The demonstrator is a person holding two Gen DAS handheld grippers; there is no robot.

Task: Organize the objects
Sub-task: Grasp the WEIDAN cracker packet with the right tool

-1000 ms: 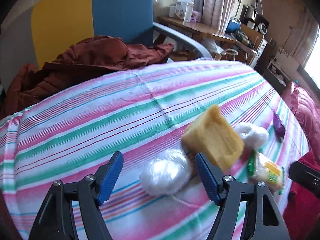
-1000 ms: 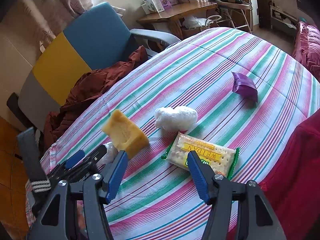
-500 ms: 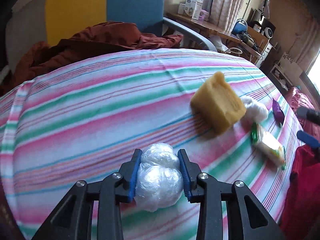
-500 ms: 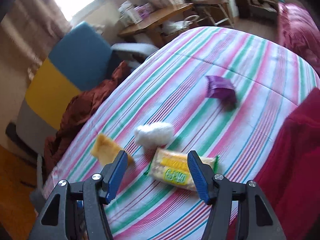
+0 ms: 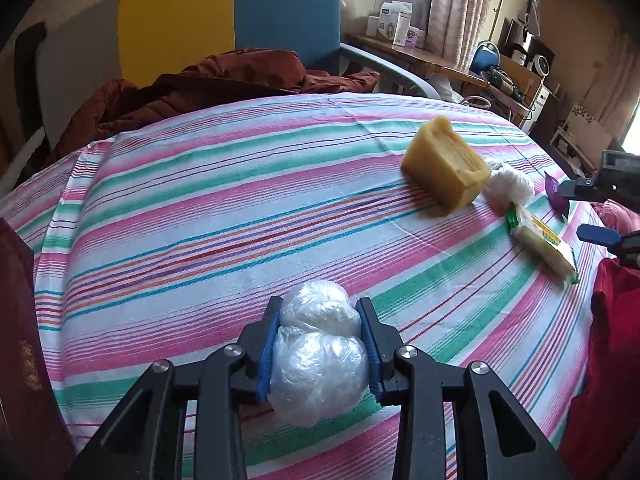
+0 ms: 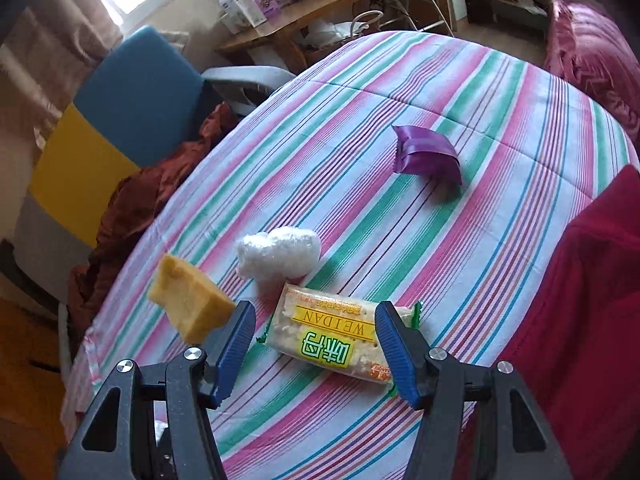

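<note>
My left gripper (image 5: pixel 319 322) is shut on a clear plastic bundle (image 5: pixel 319 354), held near the striped tablecloth (image 5: pixel 208 216). A yellow sponge block (image 5: pixel 446 164), a white wrapped bundle (image 5: pixel 510 186), a cracker packet (image 5: pixel 540 242) and a purple packet (image 5: pixel 554 192) lie to the right. My right gripper (image 6: pixel 316 320) is open above the cracker packet (image 6: pixel 334 338), its fingers either side of it. The sponge block (image 6: pixel 190 304), white bundle (image 6: pixel 278 254) and purple packet (image 6: pixel 426 156) lie beyond. The right gripper's fingers (image 5: pixel 600 234) show at the left wrist view's right edge.
A blue and yellow armchair (image 5: pixel 240 20) with a rust-brown jacket (image 5: pixel 208 84) stands behind the table. A wooden side table (image 6: pixel 296 20) with boxes is further back. A dark red cloth (image 6: pixel 592 300) lies at the table's right edge. A maroon book (image 5: pixel 24 340) is at left.
My left gripper closed on the clear plastic bundle and drew it back from the sponge block. My right gripper swung over the cracker packet, still open.
</note>
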